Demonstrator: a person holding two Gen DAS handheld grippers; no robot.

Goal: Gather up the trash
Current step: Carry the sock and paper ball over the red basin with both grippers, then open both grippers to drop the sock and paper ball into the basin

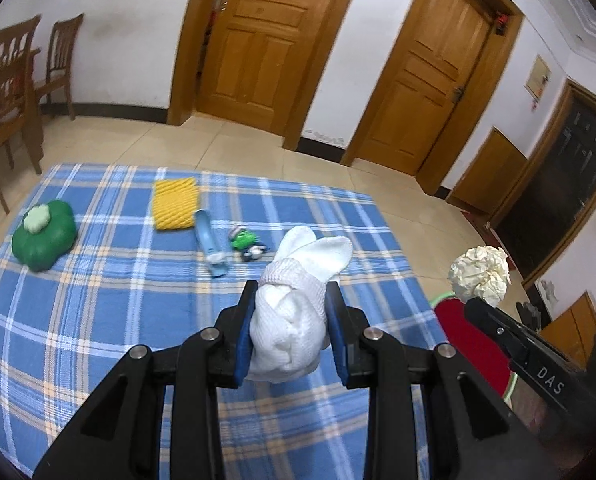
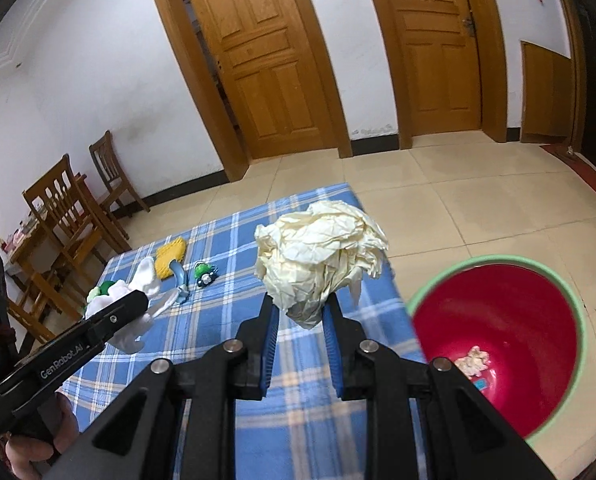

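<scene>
Tiled floor, white walls and two wooden doors [image 1: 258,36] behind; nearer, a table under a blue plaid cloth [image 1: 98,312].

Across the cloth from the left: green flower-shaped box [image 1: 44,236], yellow sponge [image 1: 176,204], blue scoop-like tool [image 1: 212,240], small green toy [image 1: 244,240]. All well apart from both tongs and resting flat.

Left gripper [image 1: 294,300] partly spread, blue pads pinching a rolled white sock [image 1: 290,320] about its middle, loose cuff ends flopping forward past the tips. Lifted off the cloth, by the look of it.

Right gripper [image 2: 300,312] nearly pressed together, nipping the lower tail of a crumpled cream paper ball [image 2: 322,256], bulk of the ball standing above the tips. Held over the table's right edge.

Furthest right, down on the floor beside the table: red bin with green rim [image 2: 578,320], a few scraps already at the bottom.

Step in hand, as judged: carrying both pieces to the bin. Best done by bringing each load fully over the red opening before letting go, well inside the rim. Paper held only by a thin tail, so likely to slip if swung fast. Sock ends could catch the rim; better released from above the middle.
</scene>
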